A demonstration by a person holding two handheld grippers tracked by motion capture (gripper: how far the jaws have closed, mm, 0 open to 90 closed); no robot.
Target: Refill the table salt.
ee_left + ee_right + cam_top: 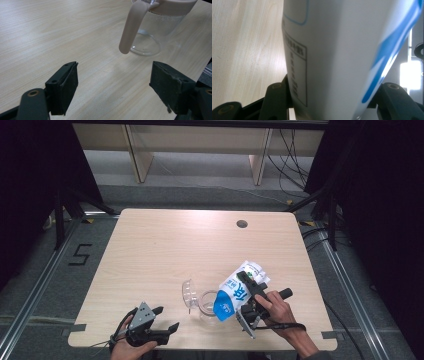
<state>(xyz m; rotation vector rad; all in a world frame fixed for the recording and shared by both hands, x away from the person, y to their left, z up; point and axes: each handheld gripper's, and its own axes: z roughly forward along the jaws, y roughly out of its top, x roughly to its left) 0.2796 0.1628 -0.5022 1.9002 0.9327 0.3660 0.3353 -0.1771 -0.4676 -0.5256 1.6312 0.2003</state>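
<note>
Tilting white-and-blue pouch [235, 292] over clear jug [206, 301], clamped in right gripper [248, 295] | left gripper [167, 320] released, idle beside jug | risk: unbraced jug tipping, contents spilling onto table [165, 245]

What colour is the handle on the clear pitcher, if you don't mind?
Pale pinkish beige handle, matching the pitcher rim; the left gripper view shows it best.

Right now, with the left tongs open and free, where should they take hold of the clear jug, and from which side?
Probably the pinkish handle. In the left gripper view it arches clear of the clear jug, leaving room for a jaw on each flank. The left tongs face it already, so coming straight ahead from the near-left looks simplest. The glassy wall is wide and round, a poorer hold.
</note>
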